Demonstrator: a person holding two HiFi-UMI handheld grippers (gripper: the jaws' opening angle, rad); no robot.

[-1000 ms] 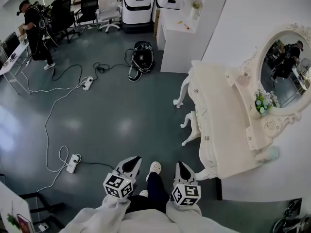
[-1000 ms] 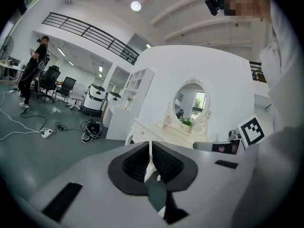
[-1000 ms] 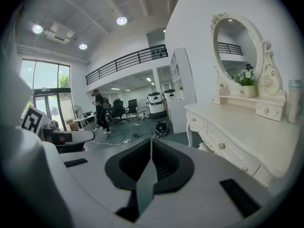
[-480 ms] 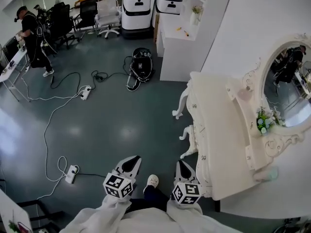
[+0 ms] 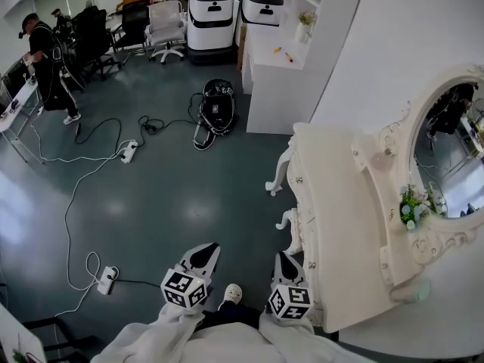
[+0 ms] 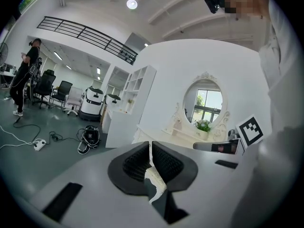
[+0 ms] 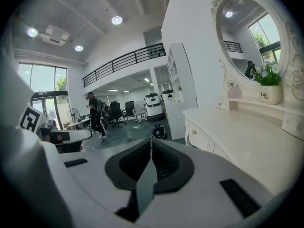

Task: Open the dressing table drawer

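Note:
The white dressing table (image 5: 340, 225) stands against the wall at the right of the head view, under an oval mirror (image 5: 452, 153). Its drawer fronts (image 5: 301, 203) with small knobs face left. Both grippers sit at the bottom of that view, above the floor and short of the table. My left gripper (image 5: 203, 254) is shut and holds nothing, and in the left gripper view (image 6: 150, 144) the dressing table (image 6: 175, 133) lies ahead to the right. My right gripper (image 5: 285, 262) is also shut and empty (image 7: 151, 140), close beside the table's front corner, with a drawer (image 7: 201, 137) just right of its jaws.
Cables and power strips (image 5: 106, 278) cross the grey floor at left. A black bag (image 5: 215, 110) lies ahead beside a white cabinet (image 5: 276, 66). Office chairs (image 5: 166, 21) and white machines (image 5: 210, 13) stand at the back. A person (image 5: 45, 59) stands far left. A small flower pot (image 5: 411, 206) sits on the table's shelf.
Everything has slid down and closer in the head view as I walk forward along the dressing table. Both grippers keep their pose and stay shut.

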